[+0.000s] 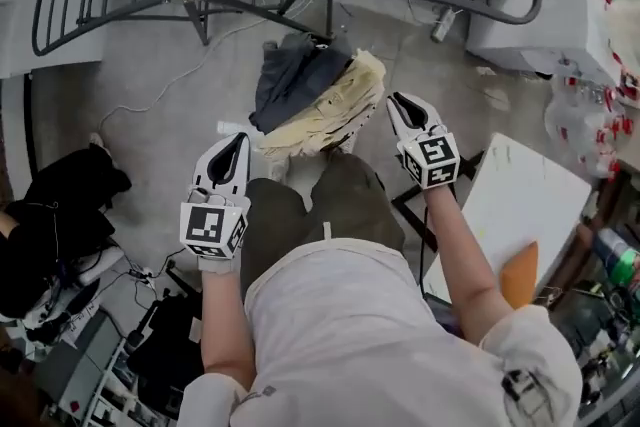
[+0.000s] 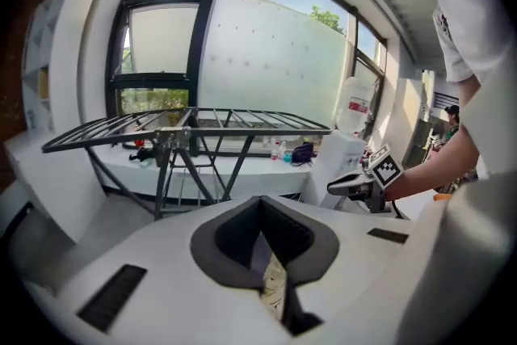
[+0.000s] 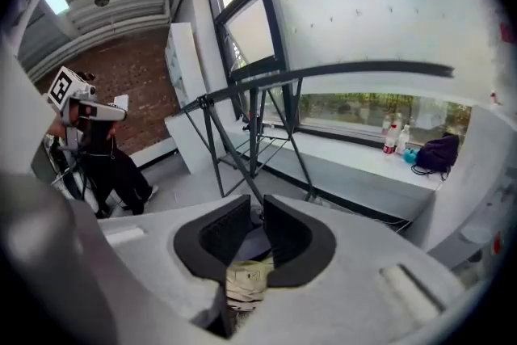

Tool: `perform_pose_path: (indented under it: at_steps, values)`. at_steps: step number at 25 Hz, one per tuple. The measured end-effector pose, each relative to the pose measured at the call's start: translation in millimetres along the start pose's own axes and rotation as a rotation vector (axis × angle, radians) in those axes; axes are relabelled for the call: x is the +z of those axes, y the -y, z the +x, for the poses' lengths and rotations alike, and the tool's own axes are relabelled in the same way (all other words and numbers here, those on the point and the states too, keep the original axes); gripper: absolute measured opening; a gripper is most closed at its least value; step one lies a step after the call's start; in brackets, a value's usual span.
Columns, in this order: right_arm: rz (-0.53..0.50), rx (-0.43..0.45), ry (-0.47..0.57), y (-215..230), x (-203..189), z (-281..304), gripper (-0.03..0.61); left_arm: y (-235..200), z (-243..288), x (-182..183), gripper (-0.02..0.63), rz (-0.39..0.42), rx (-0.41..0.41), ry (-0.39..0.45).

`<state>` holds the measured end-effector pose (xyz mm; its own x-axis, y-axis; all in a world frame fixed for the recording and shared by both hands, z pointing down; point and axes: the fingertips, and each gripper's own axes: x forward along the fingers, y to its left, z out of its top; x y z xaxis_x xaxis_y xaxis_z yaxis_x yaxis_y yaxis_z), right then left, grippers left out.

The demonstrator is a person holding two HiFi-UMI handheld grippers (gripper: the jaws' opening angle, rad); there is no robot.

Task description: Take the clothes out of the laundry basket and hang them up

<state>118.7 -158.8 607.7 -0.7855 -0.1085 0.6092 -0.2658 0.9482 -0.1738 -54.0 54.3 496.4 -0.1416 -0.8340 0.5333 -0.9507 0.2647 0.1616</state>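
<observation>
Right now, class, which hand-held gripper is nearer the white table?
Right. The right hand-held gripper hangs just left of the white table; the left hand-held gripper is farther left, beyond the person's legs.

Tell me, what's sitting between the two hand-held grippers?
The head view shows a pile of clothes, dark grey over cream, between the left hand-held gripper and the right hand-held gripper.

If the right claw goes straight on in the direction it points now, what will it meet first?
Most likely the cream garment: the right gripper view shows it just past the slightly parted jaws, next to the dark garment. Depth is hard to judge.
</observation>
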Motion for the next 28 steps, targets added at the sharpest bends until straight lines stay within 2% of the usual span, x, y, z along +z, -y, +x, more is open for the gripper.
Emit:
perform_pose_path:
  at_steps: [4,8,17,23,28]
  values:
    - [-0.031,0.085,-0.130,26.8,-43.6,50.4,0.061,6.6,-1.2,-30.9,0.000,-0.076,0.118,-0.074]
    - [-0.072,0.112,-0.239,47.9,-89.3,95.8,0.091,7.3,3.7,-63.0,0.002,-0.141,0.176,-0.132]
    - [-0.106,0.084,-0.444,78.2,-189.6,186.7,0.185,-2.2,0.1,-128.0,0.002,-0.236,0.238,-0.245]
    - [-0.168,0.017,-0.544,103.1,-238.7,236.2,0.201,-7.0,-8.0,-175.0,0.000,-0.270,0.254,-0.323]
    - [-0.163,-0.032,-0.626,130.4,-273.6,266.2,0.204,-12.9,-0.8,-202.3,0.001,-0.305,0.248,-0.363]
